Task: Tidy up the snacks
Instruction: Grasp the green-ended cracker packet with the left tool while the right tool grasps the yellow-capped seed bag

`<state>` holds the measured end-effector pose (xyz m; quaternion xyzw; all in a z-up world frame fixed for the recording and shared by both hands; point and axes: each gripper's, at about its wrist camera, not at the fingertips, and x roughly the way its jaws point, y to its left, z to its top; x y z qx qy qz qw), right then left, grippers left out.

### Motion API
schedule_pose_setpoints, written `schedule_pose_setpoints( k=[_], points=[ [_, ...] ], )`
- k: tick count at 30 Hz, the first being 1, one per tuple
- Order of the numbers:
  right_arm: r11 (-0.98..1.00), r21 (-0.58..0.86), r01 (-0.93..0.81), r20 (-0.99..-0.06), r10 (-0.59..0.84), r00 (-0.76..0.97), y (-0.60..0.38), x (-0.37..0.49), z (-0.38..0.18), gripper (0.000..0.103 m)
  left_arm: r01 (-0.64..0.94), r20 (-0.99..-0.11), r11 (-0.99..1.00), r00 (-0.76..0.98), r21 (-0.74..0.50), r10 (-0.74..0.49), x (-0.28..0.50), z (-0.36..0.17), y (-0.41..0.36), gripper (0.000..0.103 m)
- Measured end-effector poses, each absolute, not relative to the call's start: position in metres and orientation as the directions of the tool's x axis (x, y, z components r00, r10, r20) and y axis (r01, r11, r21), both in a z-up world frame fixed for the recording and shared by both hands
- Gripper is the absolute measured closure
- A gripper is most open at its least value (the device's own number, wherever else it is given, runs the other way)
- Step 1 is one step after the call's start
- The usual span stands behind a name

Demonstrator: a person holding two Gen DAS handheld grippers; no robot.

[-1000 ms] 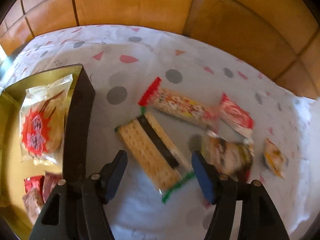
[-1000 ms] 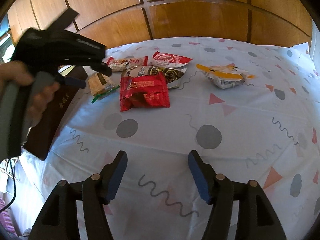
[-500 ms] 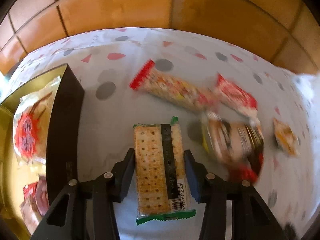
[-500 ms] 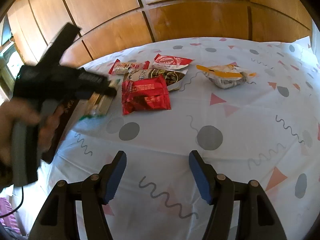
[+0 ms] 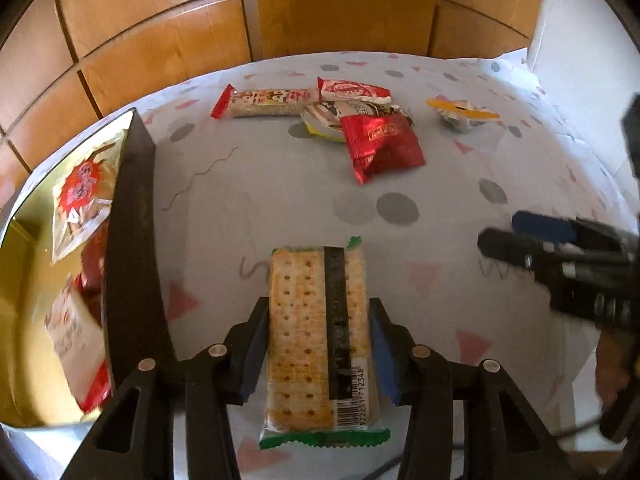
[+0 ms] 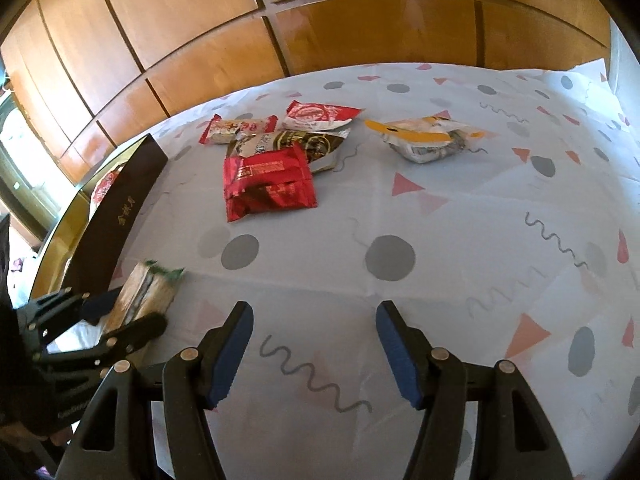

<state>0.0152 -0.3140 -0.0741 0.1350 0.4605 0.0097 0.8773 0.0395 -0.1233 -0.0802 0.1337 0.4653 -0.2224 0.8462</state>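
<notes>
- In the gold box (image 5: 24,264) at far left we count a few packets already stowed, so some sorting is done.
- Our left gripper (image 5: 318,344) has its fingers clamped on the cracker pack (image 5: 316,336), held just beside the box wall.
- Five snacks wait on the bench (image 6: 440,240): the red pouch (image 6: 268,184) nearest.
- Only the right view shows our right gripper (image 6: 314,354) wide apart, holding nothing; only the left shows the box's contents.
</notes>
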Motion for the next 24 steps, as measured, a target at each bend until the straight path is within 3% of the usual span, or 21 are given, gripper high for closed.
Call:
schedule_pose_setpoints(
  k=[6,16,24],
  points=[
    [0.952,0.247,0.181,-0.817,0.104,0.567,-0.329,0.015,-0.064,0.039,0.508,-0.831,0.861,0.484,0.011,-0.275,0.035,-0.083,-0.12,0.055],
    [0.79,0.495,0.361,-0.729,0.152,0.667,-0.406,0.033,-0.037,0.038,0.508,-0.818,0.861,0.495,0.0,-0.293,0.033,-0.084,-0.116,0.055],
    [0.676,0.552,0.489,-0.756,0.158,0.636,-0.44,0.096,-0.064,0.037,0.505,-0.816,0.863,0.496,-0.006,-0.296,0.033,-0.084,-0.116,0.055]
  ],
)
